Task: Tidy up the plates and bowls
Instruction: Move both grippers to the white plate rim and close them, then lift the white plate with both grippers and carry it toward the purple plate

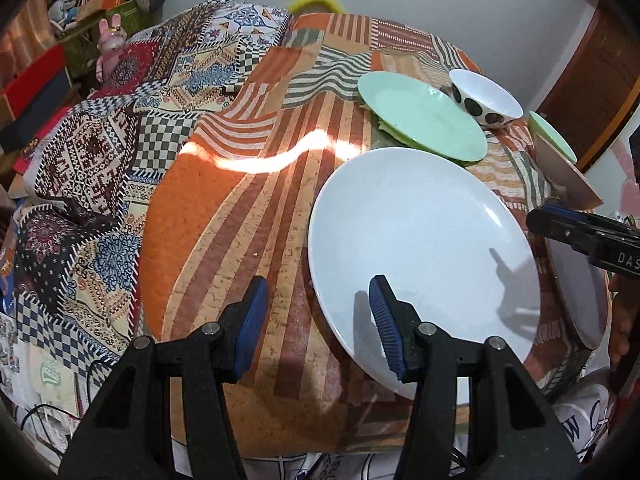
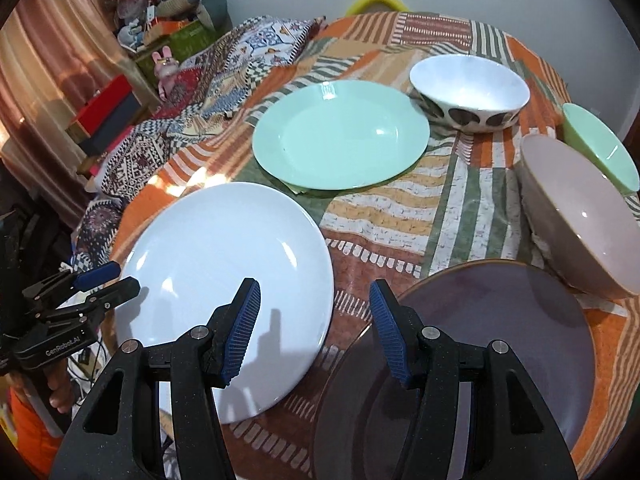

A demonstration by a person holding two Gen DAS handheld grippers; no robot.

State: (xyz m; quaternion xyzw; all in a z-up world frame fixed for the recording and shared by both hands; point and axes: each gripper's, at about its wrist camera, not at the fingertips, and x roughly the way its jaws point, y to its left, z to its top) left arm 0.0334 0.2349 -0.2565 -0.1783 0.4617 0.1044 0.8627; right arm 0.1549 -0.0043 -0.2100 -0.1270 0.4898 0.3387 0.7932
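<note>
Round table under a patchwork cloth (image 2: 384, 216) of orange, cream and green striped panels. A narrow band of sunlight (image 1: 280, 156) crosses the cloth left of the plates.

Crockery, all resting on the cloth:
- large round white plate (image 2: 228, 276), near edge of table, left of centre in the right wrist view.
- round mint-green plate (image 2: 340, 132) beyond it, apart from the white one.
- flat round grey-purple plate with a brown rim (image 2: 488, 344), near right; a strip of cloth separates it from the white plate.
- white bowl with dark oval spots (image 2: 468, 92), far side, just beside the green plate.
- pale pinkish-grey bowl (image 2: 576, 216), right edge, close beyond the purple plate; whether they touch is unclear.
- small mint-green bowl (image 2: 600, 144) behind the pinkish one, partly hidden by it.

Left gripper (image 1: 318, 320): fingers spread, nothing between the pads; one blue pad sits above bare cloth, the other above the white plate's near-left rim. No contact visible.
Right gripper (image 2: 314, 328): fingers spread, empty; gap lies over the cloth strip between the white and purple plates.

Room: plain pale wall; a folded patterned quilt (image 1: 120, 132) draped over the table's left side; shelves with boxes and a pink rabbit toy (image 1: 110, 46) at left; a curtain (image 2: 48, 80) behind them.
</note>
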